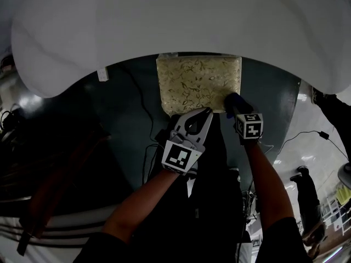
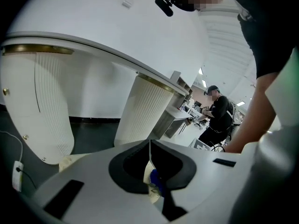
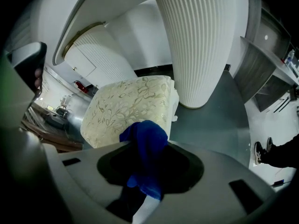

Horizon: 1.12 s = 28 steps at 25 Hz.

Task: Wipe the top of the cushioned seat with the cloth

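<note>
The cushioned seat [image 1: 197, 81] is a square stool with cream floral fabric, half tucked under a white table. My right gripper [image 1: 233, 99] hangs at the seat's near right corner, shut on a blue cloth [image 3: 143, 140] that bunches out of its jaws just in front of the seat [image 3: 126, 105]. My left gripper [image 1: 207, 113] is at the seat's near edge, left of the right one, its jaws pressed together with nothing held. Through the left gripper [image 2: 149, 147] a scrap of the blue cloth [image 2: 156, 181] shows beyond the jaws.
A large white tabletop [image 1: 164, 26] overhangs the seat's far half. Ribbed white pedestals [image 3: 201, 41] [image 2: 145, 111] stand on the dark floor beside the seat. A cable [image 1: 143, 108] runs over the floor at left. A person [image 2: 217, 115] stands farther off by desks.
</note>
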{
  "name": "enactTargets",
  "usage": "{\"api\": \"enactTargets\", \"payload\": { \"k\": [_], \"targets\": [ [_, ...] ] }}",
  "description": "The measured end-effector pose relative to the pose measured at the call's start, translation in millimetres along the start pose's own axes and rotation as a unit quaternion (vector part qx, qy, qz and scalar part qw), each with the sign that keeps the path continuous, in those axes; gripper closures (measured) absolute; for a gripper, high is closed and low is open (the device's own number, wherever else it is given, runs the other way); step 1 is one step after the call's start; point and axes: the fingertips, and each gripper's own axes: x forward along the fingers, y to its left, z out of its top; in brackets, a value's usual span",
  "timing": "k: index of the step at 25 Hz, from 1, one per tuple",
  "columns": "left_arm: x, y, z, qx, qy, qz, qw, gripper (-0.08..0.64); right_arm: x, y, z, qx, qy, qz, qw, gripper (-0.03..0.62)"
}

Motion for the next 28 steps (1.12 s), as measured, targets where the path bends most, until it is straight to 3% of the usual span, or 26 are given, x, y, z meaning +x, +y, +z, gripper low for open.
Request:
{"api": "enactTargets", "payload": {
  "k": [5, 11, 13, 18, 21, 28],
  "targets": [
    [7, -6, -1, 0.020, 0.027, -0.011, 0.9994, 0.537, 2, -19, -7, 0.014, 0.005, -0.013, 1.000, 0.431],
    [15, -13, 3, 0.024, 0.025, -0.029, 0.9990, 0.537, 17, -76, -33, 0.015, 0.014, -0.068, 0.997, 0.439],
    [15, -12, 4, 0.029, 0.023, -0.033, 0.9988, 0.537, 4, -77, -21, 0.016, 0.005, -0.072, 0.997, 0.439],
    [-6, -18, 14, 0.053, 0.030, -0.047, 0.9970, 0.537, -37, -37, -1, 0.015, -0.048, -0.057, 0.997, 0.440],
    [-21, -22, 39, 0.072, 0.006, -0.053, 0.9960, 0.537, -70, -12, 29, 0.023, -0.106, -0.053, 0.993, 0.440],
    [-111, -43, 124, 0.027, -0.057, -0.041, 0.9972, 0.537, -201, 73, 92, 0.033, -0.222, -0.055, 0.973, 0.442]
  ]
}}
